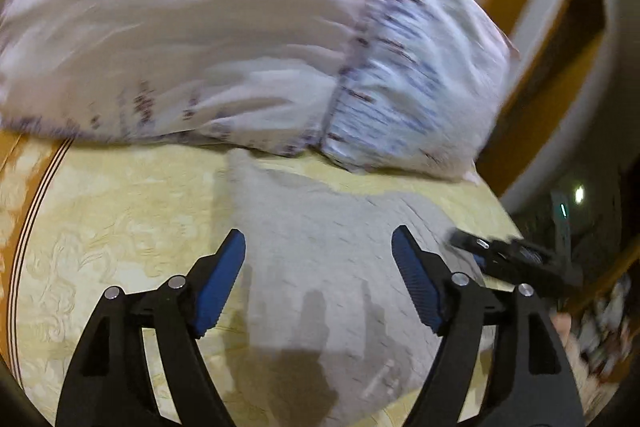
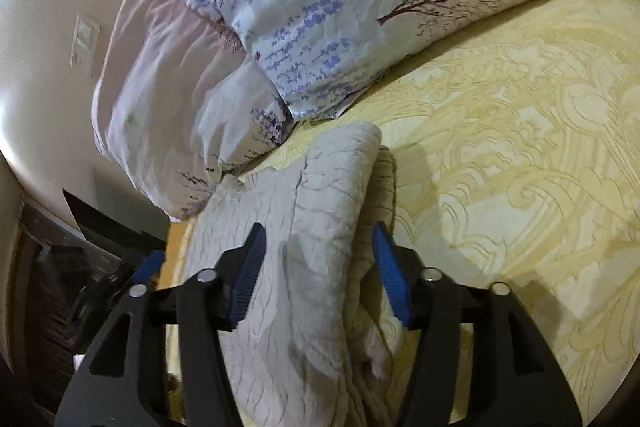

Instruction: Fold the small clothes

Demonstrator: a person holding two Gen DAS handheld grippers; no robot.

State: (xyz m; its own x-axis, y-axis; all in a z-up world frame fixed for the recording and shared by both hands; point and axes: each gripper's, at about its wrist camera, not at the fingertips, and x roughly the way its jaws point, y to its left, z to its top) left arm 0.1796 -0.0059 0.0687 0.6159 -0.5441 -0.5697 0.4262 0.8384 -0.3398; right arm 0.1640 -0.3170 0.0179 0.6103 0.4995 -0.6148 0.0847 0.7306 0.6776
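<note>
A pale grey textured garment point(image 1: 328, 251) lies folded on the yellow patterned bedspread point(image 1: 120, 211). My left gripper point(image 1: 318, 255) is open just above it, blue pads on either side of the cloth. In the right wrist view the same garment point(image 2: 304, 227) shows as a folded bundle with layered edges on its right side. My right gripper point(image 2: 318, 247) is open over it, holding nothing. The other gripper's blue fingertip point(image 2: 148, 263) shows at the left edge of the bundle, and the right gripper point(image 1: 516, 259) shows at the right in the left wrist view.
Floral white and lilac pillows point(image 2: 320, 7) lie at the head of the bed, just beyond the garment, also in the left wrist view point(image 1: 240, 39). A cream wall point(image 2: 48, 7) with a switch plate point(image 2: 84, 43) is at left. The bedspread point(image 2: 520, 147) stretches to the right.
</note>
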